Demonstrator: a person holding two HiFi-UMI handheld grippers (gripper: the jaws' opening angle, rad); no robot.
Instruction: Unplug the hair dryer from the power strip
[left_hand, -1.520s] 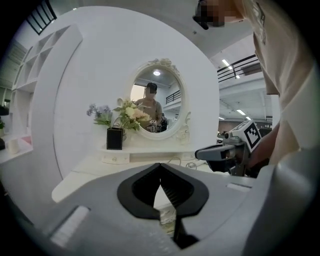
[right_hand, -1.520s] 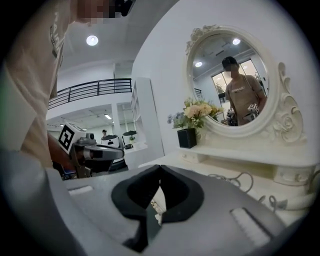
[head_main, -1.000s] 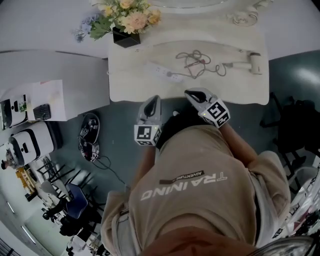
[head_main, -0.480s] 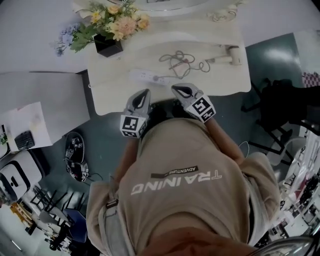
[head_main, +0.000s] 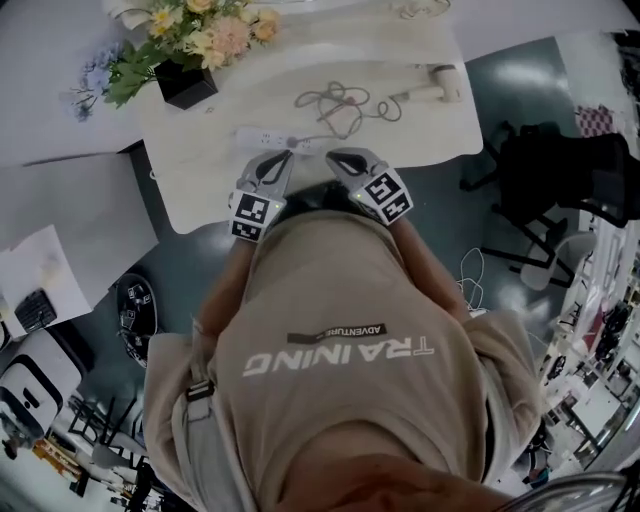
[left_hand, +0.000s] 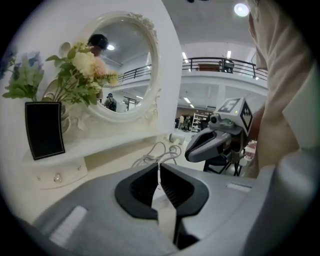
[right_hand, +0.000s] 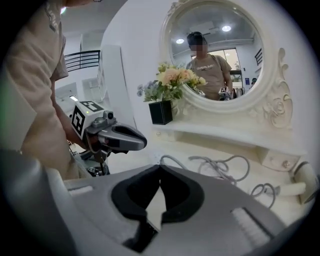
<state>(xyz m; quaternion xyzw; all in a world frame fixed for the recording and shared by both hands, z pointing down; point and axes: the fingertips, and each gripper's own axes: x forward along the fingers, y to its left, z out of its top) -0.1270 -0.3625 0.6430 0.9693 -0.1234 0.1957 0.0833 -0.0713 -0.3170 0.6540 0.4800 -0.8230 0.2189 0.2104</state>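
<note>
A white power strip (head_main: 262, 138) lies on the cream dressing table (head_main: 200, 190), near its front edge. A grey cable (head_main: 340, 104) runs from it in a loose tangle to the white hair dryer (head_main: 437, 82) at the right. My left gripper (head_main: 277, 162) is shut and empty, its tips just short of the strip. My right gripper (head_main: 334, 158) hangs beside it, also shut with nothing held. In the left gripper view the shut jaws (left_hand: 159, 166) point at the cable (left_hand: 160, 151). In the right gripper view the shut jaws (right_hand: 160, 168) face the cable (right_hand: 222, 167).
A black vase (head_main: 181, 84) with flowers (head_main: 190, 35) stands at the table's back left. An oval mirror (right_hand: 220, 50) rises behind the table, above a low shelf (right_hand: 225, 135). A black chair (head_main: 560, 180) stands to the right on the floor.
Both grippers have moved forward and down, from over the floor to over the table's front edge by the power strip. Their jaws stayed shut.
</note>
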